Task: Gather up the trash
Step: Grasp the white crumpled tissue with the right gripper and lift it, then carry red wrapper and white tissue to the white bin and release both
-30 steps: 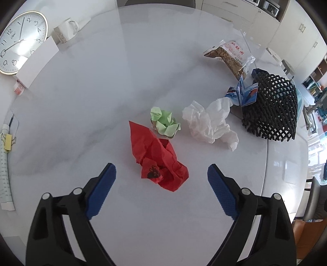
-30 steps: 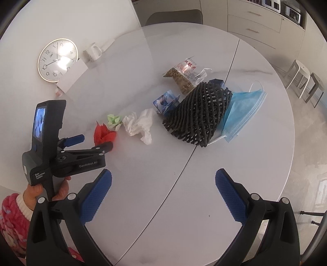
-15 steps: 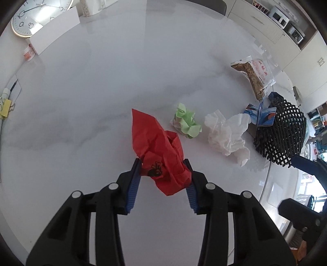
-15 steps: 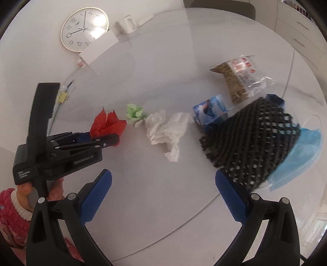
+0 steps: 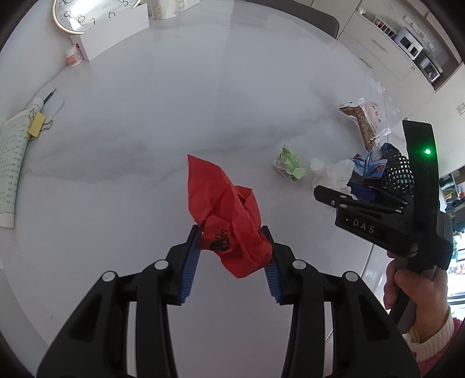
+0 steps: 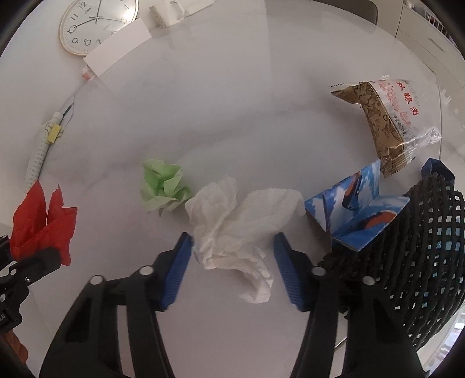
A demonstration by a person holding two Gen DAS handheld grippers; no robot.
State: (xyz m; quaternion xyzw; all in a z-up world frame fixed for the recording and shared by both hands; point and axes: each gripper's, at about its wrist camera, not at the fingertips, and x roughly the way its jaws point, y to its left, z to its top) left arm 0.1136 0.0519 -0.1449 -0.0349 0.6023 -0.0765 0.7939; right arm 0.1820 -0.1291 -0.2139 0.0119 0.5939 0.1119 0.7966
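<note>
Left gripper (image 5: 231,247): fingers clamped on crumpled red paper (image 5: 223,209), lifted above the white marble surface (image 5: 174,116).
Right gripper (image 6: 232,256): fingers closing around crumpled white paper towel (image 6: 232,229) lying on surface.
Beside towel: crumpled green paper (image 6: 164,187).

light: bright daylight — glare on clock (image 5: 87,11) | edges: fisheye-bent, dark corners | focus: sharp

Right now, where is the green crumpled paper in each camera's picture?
Left wrist view: the green crumpled paper lies right of centre on the table, beyond the red paper.
Right wrist view: green crumpled paper left of centre, beside the white tissue.
Shared landmark: the wall clock, top left in both.
</note>
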